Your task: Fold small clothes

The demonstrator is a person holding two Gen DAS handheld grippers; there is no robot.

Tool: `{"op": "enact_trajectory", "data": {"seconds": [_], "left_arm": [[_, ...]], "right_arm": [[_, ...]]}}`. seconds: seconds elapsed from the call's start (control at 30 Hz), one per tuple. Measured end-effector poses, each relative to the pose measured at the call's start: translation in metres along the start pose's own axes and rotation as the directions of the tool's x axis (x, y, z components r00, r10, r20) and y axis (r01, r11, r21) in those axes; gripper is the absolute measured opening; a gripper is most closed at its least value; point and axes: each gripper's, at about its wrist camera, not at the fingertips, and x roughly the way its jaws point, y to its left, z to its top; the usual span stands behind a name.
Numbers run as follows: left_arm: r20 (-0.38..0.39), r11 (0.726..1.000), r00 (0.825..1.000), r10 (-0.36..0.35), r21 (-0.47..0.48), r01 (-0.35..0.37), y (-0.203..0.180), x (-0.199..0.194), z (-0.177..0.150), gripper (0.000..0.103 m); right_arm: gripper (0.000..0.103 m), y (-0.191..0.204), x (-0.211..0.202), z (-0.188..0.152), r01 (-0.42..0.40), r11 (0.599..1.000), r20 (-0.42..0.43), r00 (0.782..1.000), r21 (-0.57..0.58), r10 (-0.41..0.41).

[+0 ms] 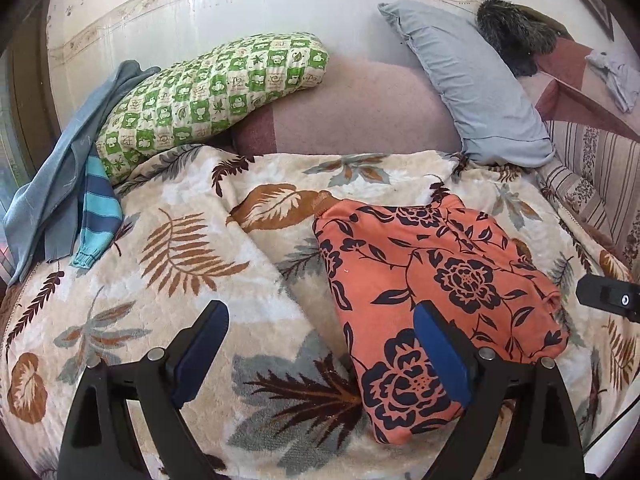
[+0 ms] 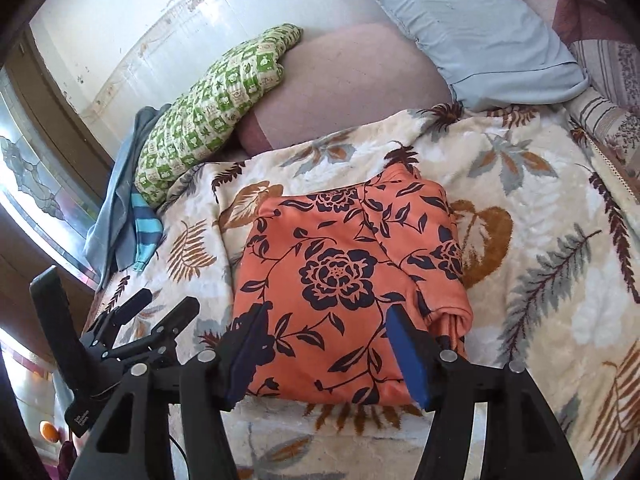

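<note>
An orange garment with dark flowers (image 1: 432,280) lies folded into a compact rectangle on the leaf-patterned blanket (image 1: 180,280); it also shows in the right wrist view (image 2: 340,280). My left gripper (image 1: 320,316) is open and empty, above the blanket, its right finger over the garment's left part. My right gripper (image 2: 326,320) is open and empty, hovering over the garment's near edge. The left gripper also appears at the lower left of the right wrist view (image 2: 160,316). The right gripper's tip shows at the right edge of the left wrist view (image 1: 608,296).
A green checked pillow (image 1: 208,96) and a grey-blue pillow (image 1: 476,84) lean at the back against a pink cushion (image 1: 360,112). Blue clothes and a striped sleeve (image 1: 76,184) lie at the far left. A window (image 2: 36,184) is to the left.
</note>
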Motion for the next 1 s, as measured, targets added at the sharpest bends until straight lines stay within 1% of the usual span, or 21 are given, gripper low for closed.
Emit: {"op": "enact_trajectory", "data": {"seconds": [0.07,0.17,0.27,0.3,0.33,0.37,0.4,0.43,0.47,0.53,0.6,0.7,0.77,0.83,0.87,0.9,0.93,1.0], "left_arm": [[0.009,1.0,1.0,0.016,-0.003,-0.016,-0.002,-0.006,-0.001,0.099],[0.04,0.999,0.998,0.05,0.019,-0.05,-0.004,-0.008,-0.006,0.099],[0.083,0.993,0.991,0.101,0.056,-0.105,-0.001,-0.003,-0.026,0.099],[0.051,0.991,0.992,0.118,0.054,-0.121,0.0,0.004,-0.029,0.099],[-0.006,0.992,0.993,0.118,0.046,-0.117,0.0,0.01,-0.026,0.099],[-0.027,0.995,0.996,0.09,0.033,-0.089,0.001,0.012,-0.025,0.099],[-0.01,0.998,0.998,0.063,0.019,-0.063,0.001,0.009,-0.025,0.099],[0.016,0.998,0.998,0.055,0.01,-0.056,0.001,0.006,-0.025,0.099],[0.036,0.999,0.998,0.052,0.012,-0.052,-0.001,0.004,-0.025,0.099],[0.06,0.999,0.998,0.014,0.029,-0.016,-0.006,0.005,-0.021,0.099],[0.064,0.999,0.998,-0.01,0.04,0.008,-0.012,0.011,-0.014,0.099],[0.047,0.997,0.997,-0.057,0.048,0.055,-0.021,0.027,-0.005,0.099],[0.043,0.994,0.996,-0.083,0.069,0.08,-0.025,0.038,-0.002,0.099],[0.035,0.992,0.996,-0.086,0.092,0.082,-0.026,0.047,-0.001,0.099],[0.021,0.992,0.996,-0.087,0.091,0.085,-0.026,0.051,-0.001,0.099],[-0.001,0.991,0.995,-0.102,0.085,0.101,-0.026,0.055,0.0,0.099],[-0.021,0.989,0.991,-0.13,0.074,0.131,-0.025,0.057,0.0,0.099],[-0.043,0.983,0.983,-0.178,0.048,0.18,-0.022,0.061,0.0,0.099]], "right_arm": [[0.065,-0.003,-0.014,-0.005,0.008,1.0,0.004,1.0,0.017,-0.008],[0.065,-0.013,-0.037,-0.01,0.01,0.998,0.008,1.0,0.061,-0.01],[0.065,-0.021,-0.049,-0.008,0.018,0.995,-0.002,1.0,0.094,-0.018],[0.065,-0.024,-0.048,-0.006,0.024,0.993,-0.005,1.0,0.111,-0.023],[0.065,-0.027,-0.045,-0.003,0.018,0.992,-0.004,1.0,0.125,-0.017],[0.065,-0.03,-0.039,0.0,0.005,0.991,0.001,1.0,0.134,-0.005],[0.065,-0.034,-0.03,0.001,0.001,0.989,0.007,1.0,0.148,-0.002],[0.065,-0.038,-0.019,0.003,0.003,0.986,0.012,1.0,0.164,-0.005],[0.065,-0.042,-0.009,0.004,0.004,0.984,0.019,1.0,0.177,-0.008],[0.065,-0.052,0.012,0.005,0.01,0.978,0.04,0.999,0.209,-0.019],[0.065,-0.063,0.028,0.007,0.022,0.972,0.055,0.998,0.234,-0.036],[0.065,-0.083,0.04,0.013,0.029,0.969,0.085,0.995,0.244,-0.051],[0.067,-0.102,0.048,0.017,-0.032,0.952,0.078,0.997,0.303,0.008],[0.068,-0.12,0.061,0.021,-0.089,0.923,0.066,0.995,0.374,0.069],[0.069,-0.127,0.069,0.022,-0.096,0.915,0.051,0.995,0.392,0.082],[0.069,-0.132,0.077,0.023,-0.086,0.91,0.026,0.996,0.406,0.082],[0.069,-0.137,0.086,0.023,-0.089,0.902,0.003,0.995,0.423,0.096],[0.069,-0.143,0.098,0.022,-0.133,0.877,-0.023,0.987,0.463,0.162]]}}
